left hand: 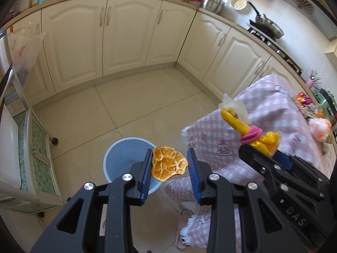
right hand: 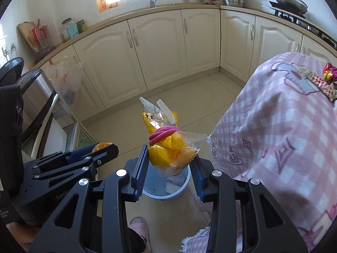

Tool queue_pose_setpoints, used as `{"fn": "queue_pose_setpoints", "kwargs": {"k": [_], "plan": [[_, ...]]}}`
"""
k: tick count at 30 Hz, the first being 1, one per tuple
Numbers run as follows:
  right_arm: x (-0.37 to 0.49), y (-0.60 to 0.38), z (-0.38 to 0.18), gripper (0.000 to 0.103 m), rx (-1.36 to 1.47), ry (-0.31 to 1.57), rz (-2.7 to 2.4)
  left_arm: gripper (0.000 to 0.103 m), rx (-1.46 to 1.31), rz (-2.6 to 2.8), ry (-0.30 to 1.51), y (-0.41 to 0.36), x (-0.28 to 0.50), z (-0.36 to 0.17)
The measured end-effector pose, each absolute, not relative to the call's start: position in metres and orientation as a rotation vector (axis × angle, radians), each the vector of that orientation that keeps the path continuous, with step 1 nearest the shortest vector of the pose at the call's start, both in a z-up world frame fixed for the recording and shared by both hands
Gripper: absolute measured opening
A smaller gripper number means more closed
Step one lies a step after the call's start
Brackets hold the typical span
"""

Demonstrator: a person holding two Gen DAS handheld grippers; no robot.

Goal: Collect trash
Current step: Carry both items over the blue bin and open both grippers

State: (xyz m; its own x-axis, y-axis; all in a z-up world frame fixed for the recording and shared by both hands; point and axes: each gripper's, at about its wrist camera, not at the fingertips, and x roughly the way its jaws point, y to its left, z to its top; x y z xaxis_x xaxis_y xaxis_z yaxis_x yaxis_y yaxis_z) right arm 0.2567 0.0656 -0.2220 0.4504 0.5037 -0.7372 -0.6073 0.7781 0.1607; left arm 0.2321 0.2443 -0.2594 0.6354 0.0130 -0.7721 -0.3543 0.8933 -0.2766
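Observation:
My left gripper (left hand: 169, 164) has its jaws apart, with an orange peel (left hand: 168, 162) touching the left finger and a gap to the right finger; it hangs above a light blue bin (left hand: 120, 156) on the floor. My right gripper (right hand: 171, 160) is shut on a yellow snack bag (right hand: 168, 147) tied with a pink hair band (right hand: 163, 133), held above the same bin (right hand: 181, 186). The bag also shows in the left wrist view (left hand: 250, 130), with the right gripper (left hand: 271, 158) beside it. The left gripper (right hand: 101, 147) shows at the left of the right wrist view.
A table with a pink checked cloth (right hand: 284, 130) stands at the right, with wrappers (right hand: 328, 78) on top. Cream cabinets (left hand: 126, 35) line the back. A rack (left hand: 25, 147) and a metal appliance (right hand: 35, 92) stand at the left. A pink slipper (right hand: 141, 225) lies on the floor.

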Motion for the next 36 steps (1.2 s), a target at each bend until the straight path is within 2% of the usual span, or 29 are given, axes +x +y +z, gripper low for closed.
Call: {"fn": "queue_pose_setpoints", "kwargs": {"k": [5,9,21,30,32,36], "plan": [[0.269,0.072,-0.236,0.036,-0.136,0.889,0.680,0.034,-0.445,0.236,0.874,0.260,0.253,-0.269],[0.275,0.080,-0.242,0.036,-0.144,0.902,0.685,0.048,-0.458,0.246,0.882,0.267,0.259,-0.276],[0.275,0.107,-0.262,0.036,-0.184,0.952,0.714,0.048,-0.499,0.292,0.923,0.289,0.247,-0.301],[0.278,0.128,-0.259,0.037,-0.171,0.935,0.740,0.048,-0.534,0.329,0.889,0.311,0.236,-0.297],[0.281,0.131,-0.255,0.038,-0.147,0.923,0.747,0.048,-0.542,0.338,0.876,0.316,0.234,-0.292],[0.285,0.134,-0.248,0.054,-0.128,0.877,0.726,0.048,-0.535,0.360,0.856,0.320,0.232,-0.281]]}}
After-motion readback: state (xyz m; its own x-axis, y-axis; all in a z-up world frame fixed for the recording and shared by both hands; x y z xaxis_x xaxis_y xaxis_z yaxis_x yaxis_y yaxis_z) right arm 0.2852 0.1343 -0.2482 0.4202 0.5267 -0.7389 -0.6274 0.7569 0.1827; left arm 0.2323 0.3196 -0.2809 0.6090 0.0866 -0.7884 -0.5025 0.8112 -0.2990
